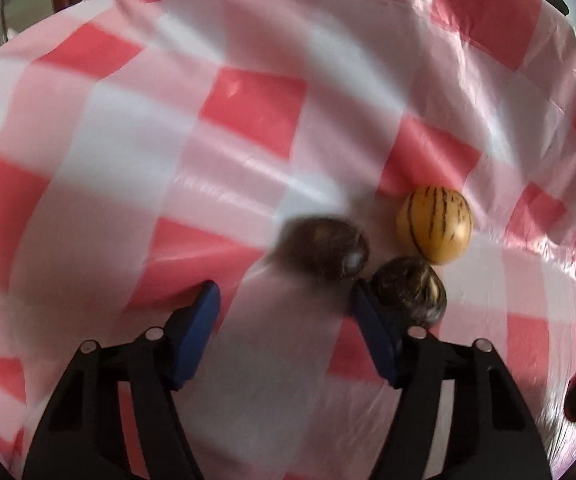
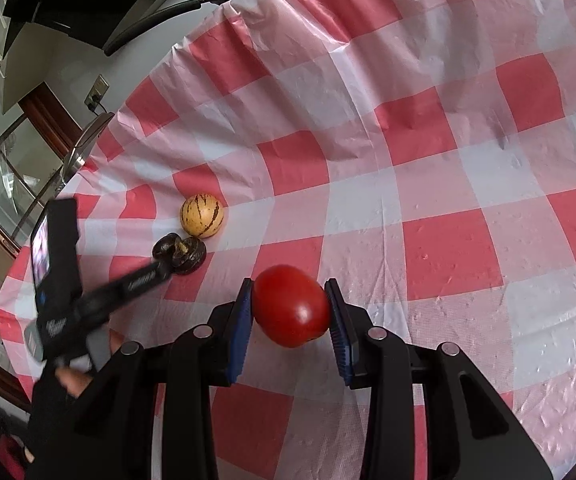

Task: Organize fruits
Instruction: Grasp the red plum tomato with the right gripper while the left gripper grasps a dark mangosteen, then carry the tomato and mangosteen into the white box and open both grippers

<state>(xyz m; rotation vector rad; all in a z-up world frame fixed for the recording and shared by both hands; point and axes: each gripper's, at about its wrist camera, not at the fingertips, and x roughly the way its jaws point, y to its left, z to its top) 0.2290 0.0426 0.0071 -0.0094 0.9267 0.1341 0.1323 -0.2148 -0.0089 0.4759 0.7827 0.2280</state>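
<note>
Sitting gripped between the right tongs (image 2: 290, 312), the tomato (image 2: 291, 306) touches both pads.

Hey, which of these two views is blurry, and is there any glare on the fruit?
Left wrist view: motion blur smears the checked tablecloth and the nearer dark fruit; the striped yellow fruit stays fairly sharp. Right wrist view: mostly crisp, a small highlight on the red tomato in the right gripper; the left gripper is slightly blurred.

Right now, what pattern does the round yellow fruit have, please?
Pale yellow fruit with thin dark stripes; clearest in the left wrist view.
</note>
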